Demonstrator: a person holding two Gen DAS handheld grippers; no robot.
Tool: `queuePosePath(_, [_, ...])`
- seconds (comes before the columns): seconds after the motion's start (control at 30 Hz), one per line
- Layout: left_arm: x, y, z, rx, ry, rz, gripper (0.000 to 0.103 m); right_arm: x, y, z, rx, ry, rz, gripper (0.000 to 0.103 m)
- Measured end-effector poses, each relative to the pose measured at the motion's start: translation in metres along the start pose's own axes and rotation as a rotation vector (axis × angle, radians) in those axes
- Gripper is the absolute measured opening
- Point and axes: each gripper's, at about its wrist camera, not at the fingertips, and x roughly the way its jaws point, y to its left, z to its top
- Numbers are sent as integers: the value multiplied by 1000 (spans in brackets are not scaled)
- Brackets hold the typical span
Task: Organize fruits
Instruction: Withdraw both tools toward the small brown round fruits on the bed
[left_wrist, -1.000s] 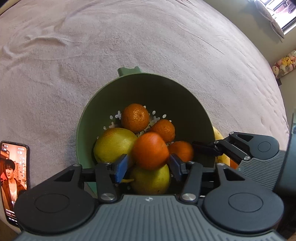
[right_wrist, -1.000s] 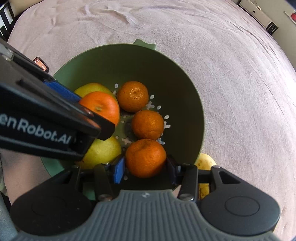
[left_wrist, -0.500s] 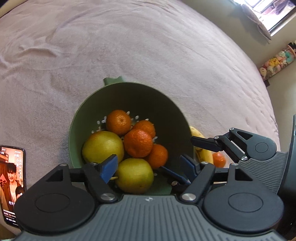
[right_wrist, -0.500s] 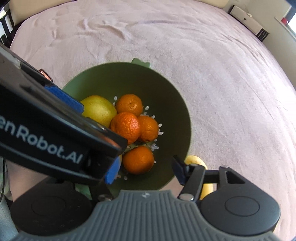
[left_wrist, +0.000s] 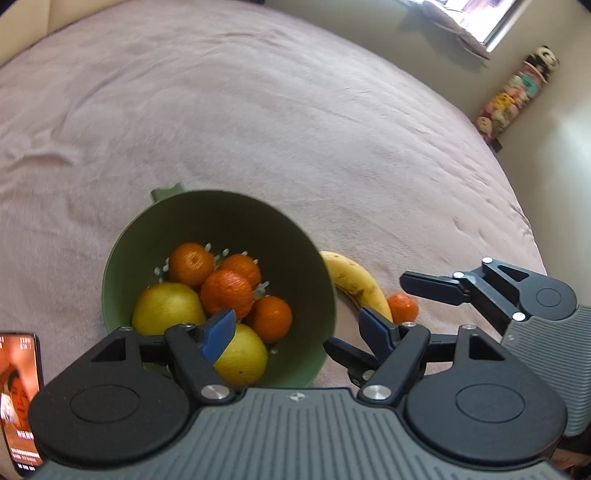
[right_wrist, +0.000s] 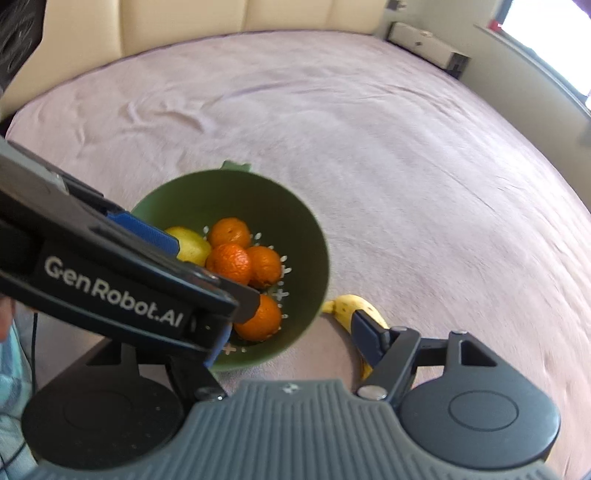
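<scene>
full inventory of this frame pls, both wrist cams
colander: 1, green, on the blanket
tangerines in colander: 4, orange, piled at the middle
yellow fruits: 2, yellow, near side of colander
banana: 1, yellow, spotted, on blanket right of colander
loose tangerine: 1, orange, beside the banana
blanket: 1, pinkish
phone: 1, screen lit, lower left edge
plush toys: several, mixed colours, far wall corner
left gripper: open, empty
right gripper: just been opening, empty

Pink bedspread (left_wrist: 295, 122) covers the surface, lightly wrinkled. Phone (left_wrist: 18, 398) at lower left, screen lit. Stuffed toys (left_wrist: 513, 96) stacked by far wall.
</scene>
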Motion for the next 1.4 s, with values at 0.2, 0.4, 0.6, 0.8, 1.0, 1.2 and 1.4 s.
queuePosePath(0.2, [-6,-23,-10,84,-17,-51,89,-19,-17,-25,141,-30,-44,77])
queuePosePath(0.4, [-7,-48,-24,175,-10,-89,89,-43,-31,-62,285,-23,-92,77])
queuePosePath(0.6, [-5,-69,-43,233,-18,-113,89,-54,-40,-101,392,-6,-179,77])
queuePosePath(0.8, [-4,-82,-62,277,-49,-130,89,-63,-38,-135,431,5,-258,78])
queuePosePath(1.0, [4,-90,-96,353,-25,-127,83,-61,-39,-162,486,26,-295,78])
queuePosePath(1.2, [17,-81,-117,335,-24,-77,76,-55,-38,-175,459,53,-340,72])
queuePosePath(1.4, [29,-84,-132,389,-74,-32,65,-48,-43,-176,469,40,-353,67])
